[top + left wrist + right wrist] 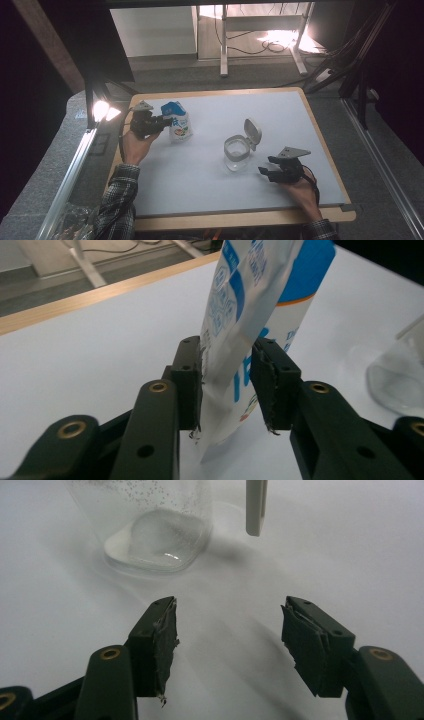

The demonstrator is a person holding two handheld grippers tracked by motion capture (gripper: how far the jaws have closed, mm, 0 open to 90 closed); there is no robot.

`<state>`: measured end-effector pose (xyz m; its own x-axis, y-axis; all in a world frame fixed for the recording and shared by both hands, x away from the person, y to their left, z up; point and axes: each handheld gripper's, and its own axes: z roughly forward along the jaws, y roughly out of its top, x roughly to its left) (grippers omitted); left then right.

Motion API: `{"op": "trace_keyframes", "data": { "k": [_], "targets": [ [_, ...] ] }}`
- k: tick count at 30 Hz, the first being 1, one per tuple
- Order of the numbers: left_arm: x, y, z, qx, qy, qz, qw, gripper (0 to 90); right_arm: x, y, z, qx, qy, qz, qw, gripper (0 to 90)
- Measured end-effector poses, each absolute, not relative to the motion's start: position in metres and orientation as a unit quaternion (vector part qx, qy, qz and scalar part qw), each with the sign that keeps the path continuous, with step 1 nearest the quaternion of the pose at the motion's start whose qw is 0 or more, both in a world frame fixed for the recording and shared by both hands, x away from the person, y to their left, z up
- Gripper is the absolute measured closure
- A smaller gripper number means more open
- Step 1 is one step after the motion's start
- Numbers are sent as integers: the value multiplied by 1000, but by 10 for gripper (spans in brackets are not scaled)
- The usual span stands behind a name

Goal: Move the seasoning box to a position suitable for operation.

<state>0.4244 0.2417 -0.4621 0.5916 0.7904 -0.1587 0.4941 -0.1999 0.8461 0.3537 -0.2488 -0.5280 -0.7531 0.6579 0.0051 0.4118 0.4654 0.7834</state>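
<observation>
Here the left gripper sits at about ten o'clock on the table, held level in the person's left hand, and its jaws are clamped on the pouch. In the left gripper view the two black pads press the pouch from either side low down, near its bottom edge, with the white and blue film pinched flat between them. The pouch stands nearly upright, leaning a little, its blue top uppermost.

The jar, clear, stands on the table a bit right of centre, at about four o'clock from the pouch and well apart from it. Its white lid is hinged open and stands up at the jar's one o'clock side.

The right gripper lies low at about four o'clock on the table, in the right hand, just beside the jar on its right and apart from it. Its jaws stand wide with nothing between them; in the right gripper view bare table shows in the gap, the jar is ahead at eleven o'clock, and the lid's edge hangs at one o'clock.
</observation>
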Motion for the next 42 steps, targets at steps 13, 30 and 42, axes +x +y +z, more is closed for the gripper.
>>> {"op": "trace_keyframes", "data": {
  "k": [13,30,42],
  "targets": [
    [429,236,-470,778,413,163,445,619,354,-249,-528,315,844,408,149,389],
    [430,237,-470,777,401,166,456,803,355,-249,-528,316,843,409,146,387],
    [431,237,-474,784,392,166,452,850,355,-249,-528,318,844,408,145,385]
  ]
}}
